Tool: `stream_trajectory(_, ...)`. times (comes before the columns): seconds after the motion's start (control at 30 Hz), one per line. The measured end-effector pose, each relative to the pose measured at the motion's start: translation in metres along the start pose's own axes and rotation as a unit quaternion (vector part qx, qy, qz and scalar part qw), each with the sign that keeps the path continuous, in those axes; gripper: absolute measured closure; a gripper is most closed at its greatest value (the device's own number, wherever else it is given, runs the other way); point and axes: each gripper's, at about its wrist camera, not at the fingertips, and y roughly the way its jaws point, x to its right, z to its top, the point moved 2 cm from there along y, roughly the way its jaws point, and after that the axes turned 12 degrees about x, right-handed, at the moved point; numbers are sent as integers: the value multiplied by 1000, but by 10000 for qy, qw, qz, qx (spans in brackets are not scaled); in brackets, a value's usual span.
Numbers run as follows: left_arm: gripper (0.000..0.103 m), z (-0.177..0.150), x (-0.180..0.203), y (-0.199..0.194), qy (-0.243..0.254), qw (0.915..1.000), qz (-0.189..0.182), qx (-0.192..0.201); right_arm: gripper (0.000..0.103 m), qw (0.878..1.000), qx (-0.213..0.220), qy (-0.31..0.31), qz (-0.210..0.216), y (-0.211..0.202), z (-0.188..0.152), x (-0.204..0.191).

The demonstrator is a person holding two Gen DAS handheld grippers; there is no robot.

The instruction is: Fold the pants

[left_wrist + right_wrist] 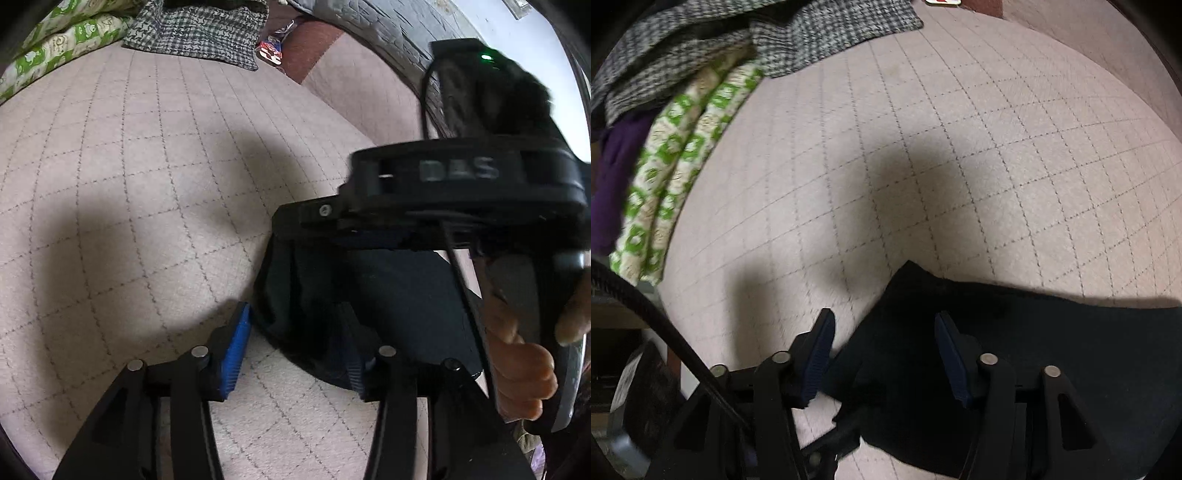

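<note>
Your big pinkish quilted bed cover point(923, 155) fills both views. The dark pants point(1052, 362) lie on it, low and to the right in each. Green patterned bedding point(676, 177) and a houndstooth cloth point(199, 33) sit at the far edge. Your left gripper point(295, 354) and right gripper point(884, 358) both have jaws spread wide, holding nothing, over the pants' edge.
</note>
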Motion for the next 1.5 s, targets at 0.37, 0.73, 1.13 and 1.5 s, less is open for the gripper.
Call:
stream_trajectory(0.37,56,7,-24,-12,-454,9989,-96,-36,68,9985,237,115,-486,-5,-26,12)
stream_trajectory(0.73,56,12,-28,-16,-428,9991,40,62,95,9976,562,410,32,-20,-15,-5)
stream_trajectory(1.13,56,9,-11,-5,-157,9999,-39,19,44,9991,246,193,-301,-12,-2,-17)
stream_trajectory(1.5,41,4,8,15,27,9995,-148,271,77,9880,-272,-724,-1337,18,0,-28)
